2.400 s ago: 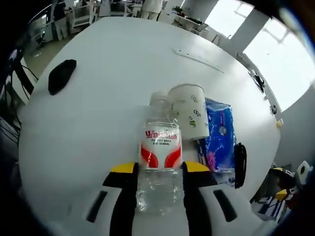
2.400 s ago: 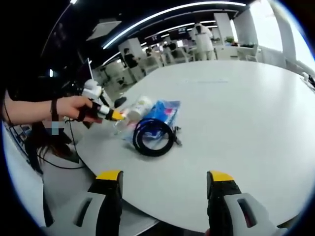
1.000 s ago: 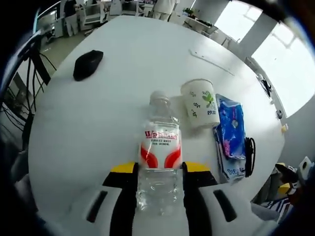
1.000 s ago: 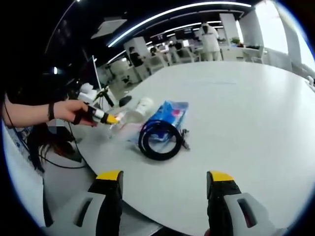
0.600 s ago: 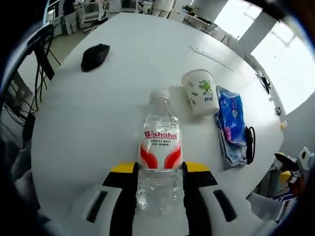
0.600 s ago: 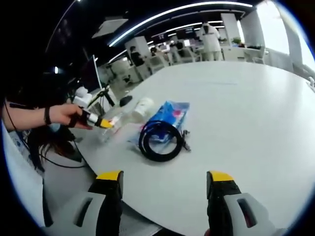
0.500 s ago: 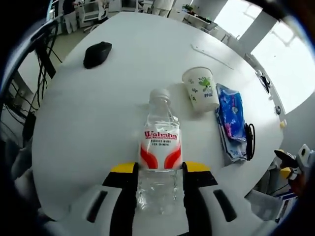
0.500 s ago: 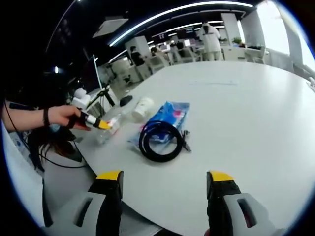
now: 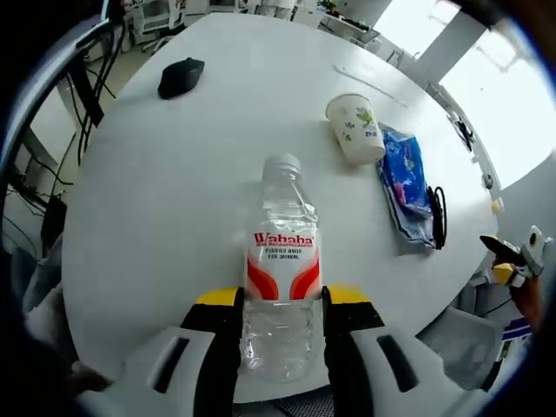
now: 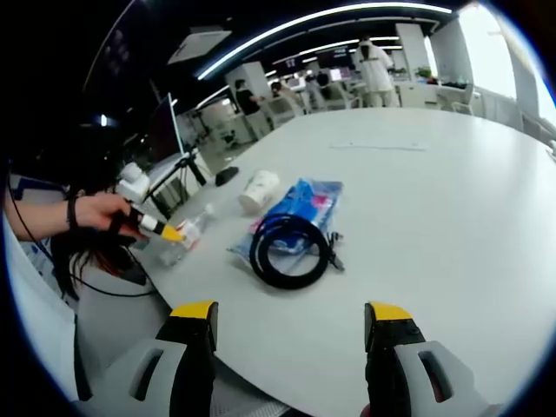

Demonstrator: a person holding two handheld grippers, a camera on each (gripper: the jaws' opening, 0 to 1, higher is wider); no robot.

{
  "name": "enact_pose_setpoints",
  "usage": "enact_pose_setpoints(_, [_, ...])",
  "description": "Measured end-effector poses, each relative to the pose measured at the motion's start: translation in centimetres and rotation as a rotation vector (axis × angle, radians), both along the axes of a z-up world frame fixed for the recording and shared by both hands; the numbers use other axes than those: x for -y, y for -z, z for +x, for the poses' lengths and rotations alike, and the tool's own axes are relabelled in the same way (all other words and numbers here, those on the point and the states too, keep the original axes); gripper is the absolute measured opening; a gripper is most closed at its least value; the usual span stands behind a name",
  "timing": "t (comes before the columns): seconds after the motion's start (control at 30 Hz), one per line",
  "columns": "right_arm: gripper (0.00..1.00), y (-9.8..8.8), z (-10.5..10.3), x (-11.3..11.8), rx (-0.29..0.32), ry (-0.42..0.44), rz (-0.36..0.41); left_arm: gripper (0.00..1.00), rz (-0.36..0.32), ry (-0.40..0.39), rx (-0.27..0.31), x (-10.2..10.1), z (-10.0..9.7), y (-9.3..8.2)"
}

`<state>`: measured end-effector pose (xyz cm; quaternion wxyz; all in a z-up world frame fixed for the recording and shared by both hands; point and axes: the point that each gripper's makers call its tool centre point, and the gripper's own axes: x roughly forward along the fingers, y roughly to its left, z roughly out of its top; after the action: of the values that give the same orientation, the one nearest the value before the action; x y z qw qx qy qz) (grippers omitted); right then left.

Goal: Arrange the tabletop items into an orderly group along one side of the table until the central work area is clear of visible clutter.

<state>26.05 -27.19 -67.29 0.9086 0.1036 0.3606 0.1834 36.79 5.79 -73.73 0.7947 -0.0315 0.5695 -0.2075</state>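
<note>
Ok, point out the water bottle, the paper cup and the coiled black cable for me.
water bottle (image 9: 282, 261), left gripper view, on its red and white label.
paper cup (image 9: 355, 130), left gripper view, on its side wall.
coiled black cable (image 10: 261, 254), right gripper view, on the coil's left loop.

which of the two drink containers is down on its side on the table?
The white paper cup with green print, tipped over beside the blue plastic packet. The clear plastic water bottle is clamped in the left gripper instead.

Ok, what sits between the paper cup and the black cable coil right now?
The blue packet lies between the paper cup and the black cable coil in the right gripper view; the coil rests partly on the packet's near end.
</note>
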Motion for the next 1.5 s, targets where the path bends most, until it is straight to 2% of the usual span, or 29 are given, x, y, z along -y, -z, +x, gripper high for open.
enact_pose_setpoints(0.47, [0.7, 0.1, 0.0, -0.7, -0.004, -0.007, -0.004, 0.37, 0.058, 0.101, -0.031, 0.2, -0.5, 0.2])
enact_pose_setpoints(0.83, [0.7, 0.2, -0.5, -0.5, -0.01, 0.004, -0.009, 0.45, 0.098, 0.173, -0.033, 0.9, 0.9, 0.3])
enact_pose_setpoints(1.0, [0.7, 0.2, -0.7, -0.4, -0.014, 0.009, -0.01, 0.47, 0.118, 0.186, -0.054, 1.0, 1.3, 0.7])
enact_pose_setpoints(1.2, [0.7, 0.2, -0.9, -0.3, -0.014, 0.017, -0.01, 0.47, 0.152, 0.209, -0.046, 1.0, 1.7, 1.1])
enact_pose_setpoints(1.5, [0.7, 0.3, -1.1, 0.0, -0.017, 0.021, -0.014, 0.46, 0.149, 0.203, -0.047, 1.3, 2.5, 1.5])
